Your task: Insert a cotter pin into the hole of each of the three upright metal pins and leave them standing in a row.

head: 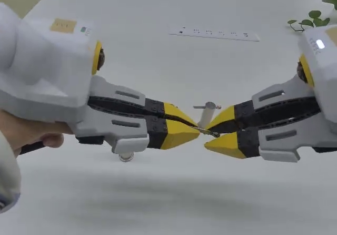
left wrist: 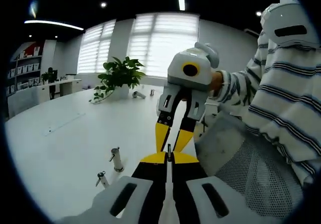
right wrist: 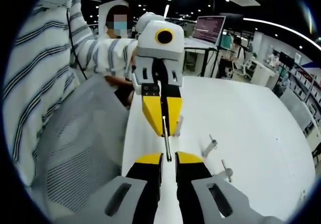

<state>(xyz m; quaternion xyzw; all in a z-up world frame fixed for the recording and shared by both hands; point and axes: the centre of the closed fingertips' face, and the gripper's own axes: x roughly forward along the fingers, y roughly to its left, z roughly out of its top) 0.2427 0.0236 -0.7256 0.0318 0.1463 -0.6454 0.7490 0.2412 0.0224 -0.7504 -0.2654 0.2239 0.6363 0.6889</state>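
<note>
The left gripper (head: 198, 131) pinches the cotter pin (head: 210, 133) in its fingers. The right gripper (head: 206, 137) has its fingers spread around the pin's free end, near an upright metal pin (head: 207, 114) on the desk (head: 158, 61).

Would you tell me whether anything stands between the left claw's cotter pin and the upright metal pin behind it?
Only the right claw, open around the cotter pin; nothing else visible blocks the upright metal pin.

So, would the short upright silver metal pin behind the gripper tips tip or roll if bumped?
Likely tips easily: the short upright silver metal pin stands free on the white table. Once down, its round body would probably roll, though the thin cross pin at its top may stop it.
</note>
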